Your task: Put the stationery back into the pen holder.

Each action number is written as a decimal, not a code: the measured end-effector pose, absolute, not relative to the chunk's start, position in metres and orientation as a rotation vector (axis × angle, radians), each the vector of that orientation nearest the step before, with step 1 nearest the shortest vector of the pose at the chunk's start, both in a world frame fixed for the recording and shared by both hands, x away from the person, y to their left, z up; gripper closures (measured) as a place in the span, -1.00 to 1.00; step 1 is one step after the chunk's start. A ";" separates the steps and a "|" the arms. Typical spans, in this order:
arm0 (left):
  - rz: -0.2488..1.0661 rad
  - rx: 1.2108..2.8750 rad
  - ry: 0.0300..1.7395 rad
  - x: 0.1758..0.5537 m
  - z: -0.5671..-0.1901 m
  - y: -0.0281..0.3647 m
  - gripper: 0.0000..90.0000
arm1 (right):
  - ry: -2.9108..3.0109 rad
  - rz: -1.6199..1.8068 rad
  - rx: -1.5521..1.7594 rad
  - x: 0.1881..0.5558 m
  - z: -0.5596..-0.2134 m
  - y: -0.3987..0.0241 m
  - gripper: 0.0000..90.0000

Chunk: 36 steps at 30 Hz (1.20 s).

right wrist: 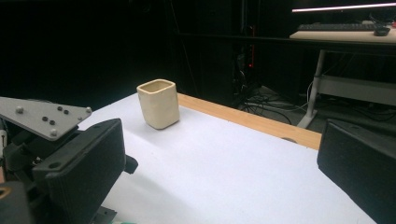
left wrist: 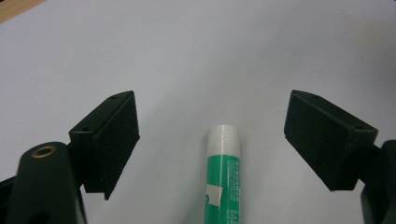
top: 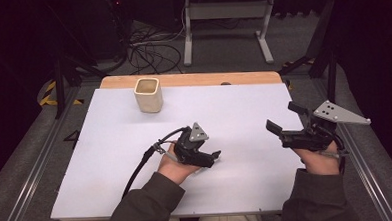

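Note:
A glue stick (left wrist: pixel 223 179) with a green label and a white cap lies flat on the white table sheet (left wrist: pixel 201 51). My left gripper (left wrist: pixel 212 100) is low over it and open. A black pad (left wrist: pixel 114 140) stands on either side of the stick, and neither touches it. In the high view the left gripper (top: pixel 213 159) is near the table's middle front, pointing right. My right gripper (top: pixel 283 117) hovers at the right side, open with nothing between its jaws. A cream square cup (top: pixel 148 95) stands upright at the back left, also seen from the right gripper (right wrist: pixel 224 154) as the cup (right wrist: pixel 159 103).
A wooden table edge (top: pixel 190 79) runs along the far side of the white sheet. The left gripper's grey plate (right wrist: pixel 42 116) sits at the left of the right gripper view. Cables (top: pixel 151 52) and a white desk frame (top: pixel 227 19) lie on the floor beyond.

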<state>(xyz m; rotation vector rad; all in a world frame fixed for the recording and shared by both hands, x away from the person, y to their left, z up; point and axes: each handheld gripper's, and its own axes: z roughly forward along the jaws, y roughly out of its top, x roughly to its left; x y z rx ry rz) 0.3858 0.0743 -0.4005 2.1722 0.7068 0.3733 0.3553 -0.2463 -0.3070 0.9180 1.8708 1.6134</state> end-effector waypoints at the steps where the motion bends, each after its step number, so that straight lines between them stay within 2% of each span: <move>1: 0.373 2.172 0.707 0.386 -0.401 0.074 -0.57 | 1.871 1.612 0.920 0.355 -0.307 -0.246 -0.97; 16: 0.382 2.283 0.729 0.393 -0.422 0.054 -0.41 | 1.884 1.602 0.924 0.354 -0.307 -0.246 -0.96; 25: 0.371 2.366 0.760 0.397 -0.435 0.038 -0.14 | 1.891 1.599 0.927 0.355 -0.307 -0.244 -0.96; 36: 0.324 2.423 0.774 0.403 -0.442 0.037 0.08 | 1.902 1.599 0.938 0.354 -0.307 -0.243 -0.96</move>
